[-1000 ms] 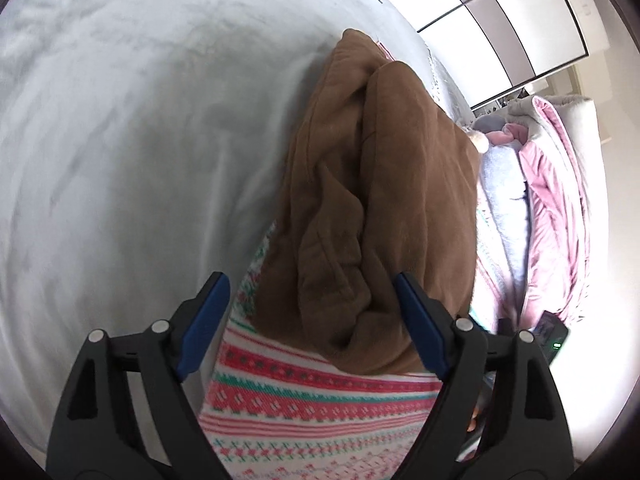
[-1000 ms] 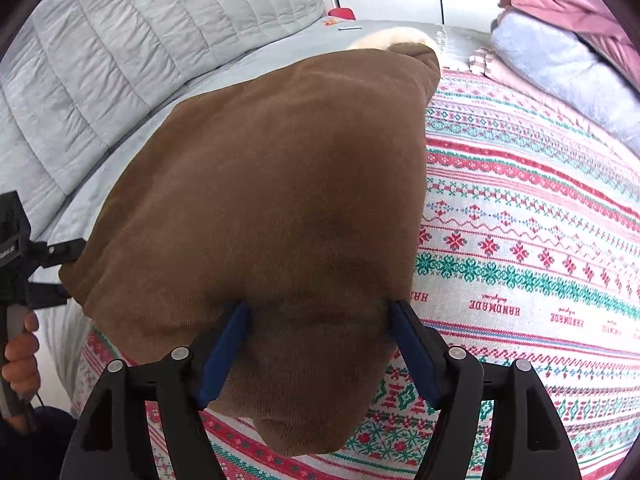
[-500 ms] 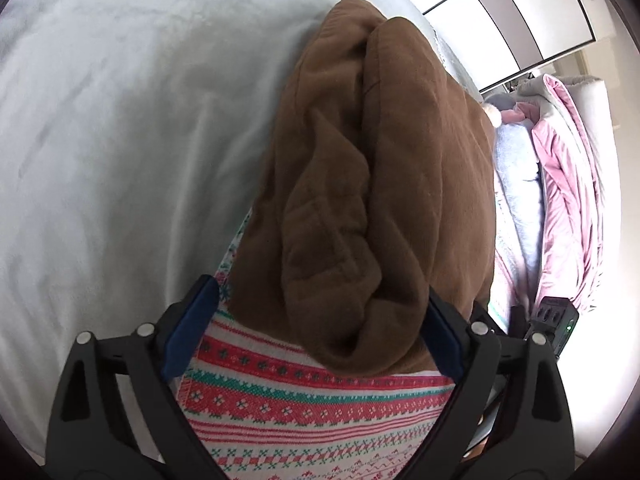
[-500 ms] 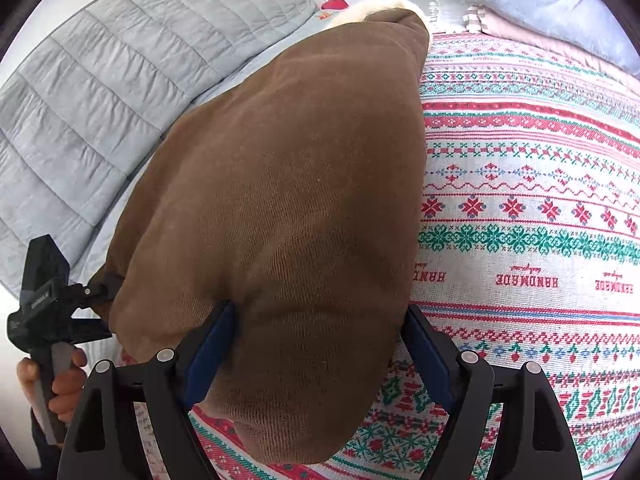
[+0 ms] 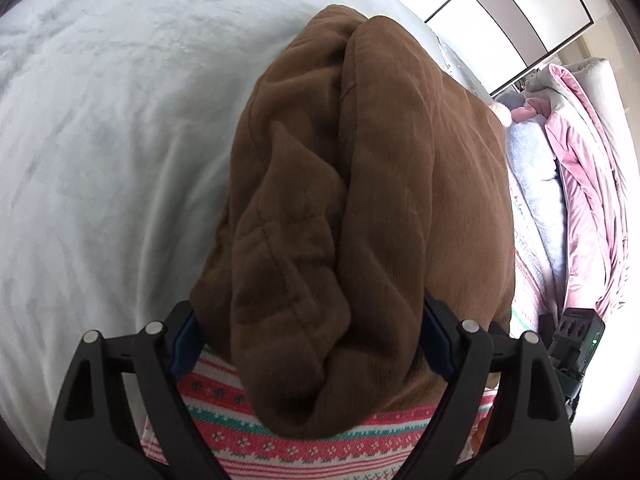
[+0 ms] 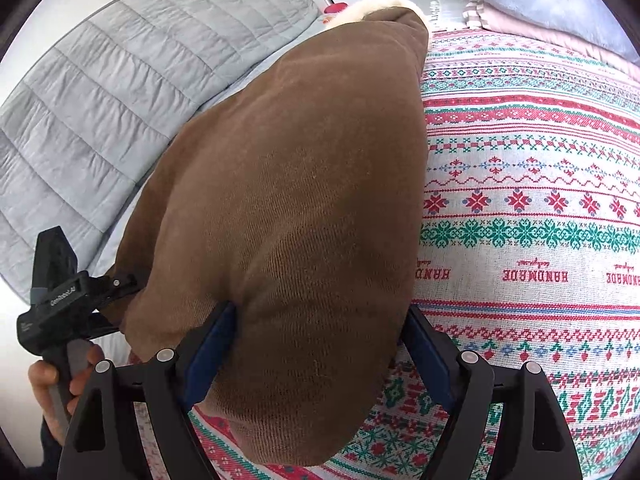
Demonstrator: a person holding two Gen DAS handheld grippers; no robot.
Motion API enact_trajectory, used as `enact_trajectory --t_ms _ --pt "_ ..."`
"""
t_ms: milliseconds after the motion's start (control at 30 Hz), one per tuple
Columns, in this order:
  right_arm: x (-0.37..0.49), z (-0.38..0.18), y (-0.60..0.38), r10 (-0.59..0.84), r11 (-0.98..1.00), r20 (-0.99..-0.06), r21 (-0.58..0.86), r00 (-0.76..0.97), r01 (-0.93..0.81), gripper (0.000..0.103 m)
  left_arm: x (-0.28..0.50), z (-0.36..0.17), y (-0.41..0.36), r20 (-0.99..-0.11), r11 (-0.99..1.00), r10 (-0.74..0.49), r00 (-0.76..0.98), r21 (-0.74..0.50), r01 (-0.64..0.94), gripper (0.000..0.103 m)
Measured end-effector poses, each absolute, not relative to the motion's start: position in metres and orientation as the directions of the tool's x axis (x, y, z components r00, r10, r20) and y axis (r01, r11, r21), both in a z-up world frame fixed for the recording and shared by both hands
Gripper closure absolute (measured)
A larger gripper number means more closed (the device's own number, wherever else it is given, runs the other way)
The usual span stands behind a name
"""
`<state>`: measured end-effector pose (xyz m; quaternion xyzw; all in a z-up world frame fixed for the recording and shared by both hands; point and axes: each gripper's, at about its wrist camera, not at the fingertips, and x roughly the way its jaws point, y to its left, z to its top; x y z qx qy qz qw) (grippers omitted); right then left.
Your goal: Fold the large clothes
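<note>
While both grippers straddle the folded brown garment (image 5: 360, 200) from opposite ends, the biggest risk is the bundle sagging or unrolling in the middle if one side lifts ahead of the other. It is thick and soft, filling the centre of both views. The left gripper (image 5: 308, 344) stands wide, its jaws having just eased a little closer, with the layered end of the garment between its blue pads; the right gripper (image 6: 316, 344) is equally wide around the smooth end. Whether the pads truly pinch the cloth I cannot tell, and a loose hold would let layers slip out. The garment lies on a red-and-green patterned blanket (image 6: 520, 208), which could be caught up too. Beneath is a pale grey bed (image 5: 100, 140), a quilted headboard (image 6: 100, 80) at upper left, folded pink bedding (image 5: 588, 200) at right.
</note>
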<state>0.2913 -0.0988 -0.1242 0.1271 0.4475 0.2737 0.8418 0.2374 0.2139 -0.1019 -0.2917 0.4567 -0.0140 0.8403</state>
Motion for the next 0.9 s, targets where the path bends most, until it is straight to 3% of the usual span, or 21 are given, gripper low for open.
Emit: enact_trajectory --t_ms 400,767,900 --pt "0.299 -0.101 -0.110 0.592 0.805 -0.685 0.471 0.424 -0.361 0.013 0.244 -0.100 0.209 -0.763 0.846 -0.277 0.584 -0.482 -0.229 0.021" --pt "0.410 -0.110 -0.147 0.752 0.640 -0.552 0.741 0.360 -0.201 0.013 0.245 -0.101 0.210 -0.762 0.834 -0.293 0.577 -0.499 -0.236 0.019" --pt "0.462 -0.109 -0.145 0.746 0.638 -0.558 0.756 0.363 -0.149 0.013 0.247 -0.101 0.210 -0.763 0.833 -0.297 0.574 -0.502 -0.235 0.019"
